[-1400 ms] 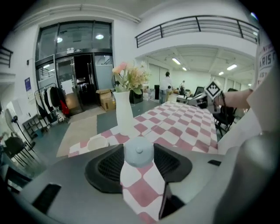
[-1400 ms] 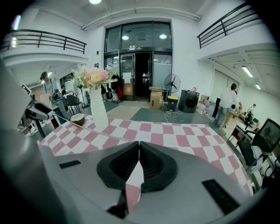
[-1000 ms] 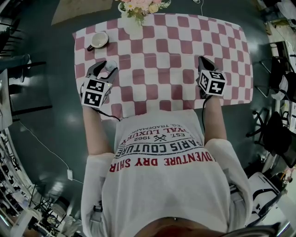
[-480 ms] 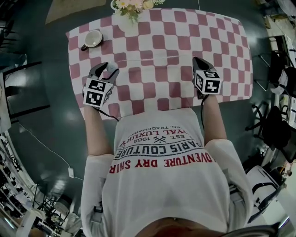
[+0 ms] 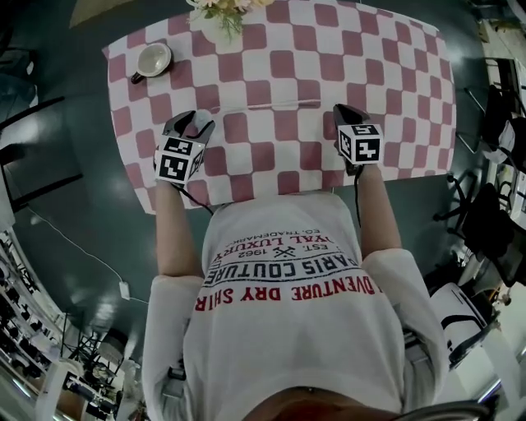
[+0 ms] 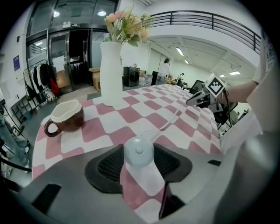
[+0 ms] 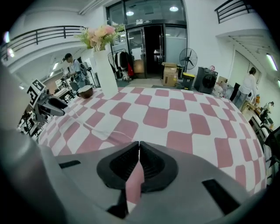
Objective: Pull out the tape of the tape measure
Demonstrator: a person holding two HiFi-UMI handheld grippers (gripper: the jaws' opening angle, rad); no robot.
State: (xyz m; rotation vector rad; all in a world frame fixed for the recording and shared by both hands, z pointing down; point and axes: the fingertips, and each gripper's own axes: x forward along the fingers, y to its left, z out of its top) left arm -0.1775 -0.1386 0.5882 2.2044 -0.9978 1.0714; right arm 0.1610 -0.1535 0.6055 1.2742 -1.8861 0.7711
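Observation:
My left gripper [image 5: 196, 122] holds a small round white tape measure [image 6: 138, 153] between its pads at the near left of the checked table [image 5: 394, 82]. From the case a thin white tape [image 5: 271, 105] runs right across the cloth to my right gripper [image 5: 339, 113]. In the left gripper view the tape [image 6: 168, 122] leads away toward the right gripper [image 6: 199, 97]. In the right gripper view the tape [image 7: 103, 131] comes in from the left to the jaws of the right gripper [image 7: 138, 144], which are pressed together on its end.
A brown mug [image 5: 152, 59] stands at the table's far left corner. A white vase of flowers [image 5: 220, 16] sits at the far edge. Chairs and equipment line the floor on both sides. The table's near edge lies just under both grippers.
The table has slid down and left in the head view. A thin line of tape now shows between the two grippers. Both jaws stand as before.

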